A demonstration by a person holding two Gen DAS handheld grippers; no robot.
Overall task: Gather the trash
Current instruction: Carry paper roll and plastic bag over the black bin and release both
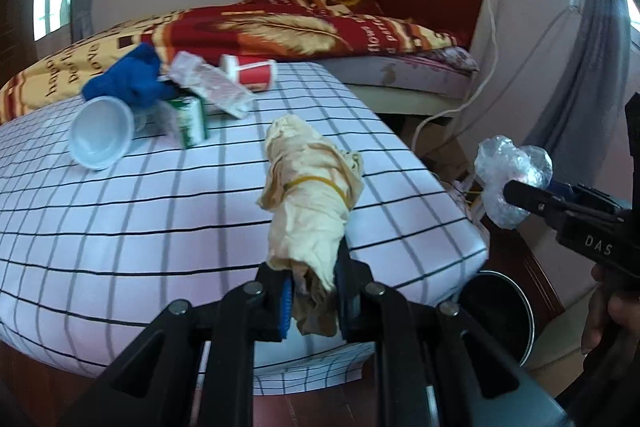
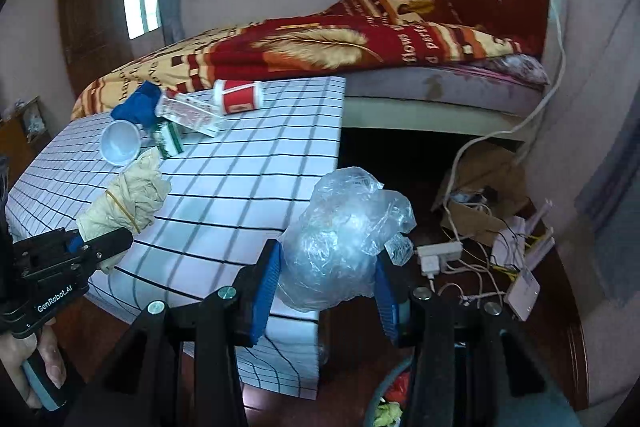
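The left gripper (image 1: 310, 291) is clenched on a crumpled cream cloth bundle (image 1: 310, 187) bound with a yellow rubber band (image 1: 320, 183); the bundle sticks out forward past the fingers (image 1: 286, 301), above the near part of the counter (image 1: 160, 227), which is covered in a white sheet with a black grid. From the right wrist view the same bundle (image 2: 128, 199) hangs off the left gripper (image 2: 100, 247) over the counter's near edge, with a hand (image 2: 36, 359) around the handle below.

The right gripper (image 2: 326, 291) is grasping a wad of clear crinkled plastic (image 2: 344, 231) between its blue pads (image 2: 262, 287) — held off the counter's right edge, over dark floor. In the left wrist view that wad (image 1: 508, 179) sits at the tip of the right gripper (image 1: 520, 193), well right of the counter.

Just below the counter's corner stands a round dark bin (image 1: 500, 311); in the right wrist view its rim (image 2: 384, 387) shows at the bottom edge with what may be red and yellow-green scraps inside, though the view there is poor.

At the far end of the counter lie more things — a white plastic cup (image 1: 100, 133) on its side, a green and white carton (image 1: 192, 119), a blue cloth (image 1: 128, 79), a clear wrapper (image 1: 216, 87) and a red paper cup (image 1: 252, 73) tipped over. Behind is a bed (image 1: 280, 27) with a red and yellow blanket. Cables and a power strip (image 2: 438, 255) lie on the floor to the right.
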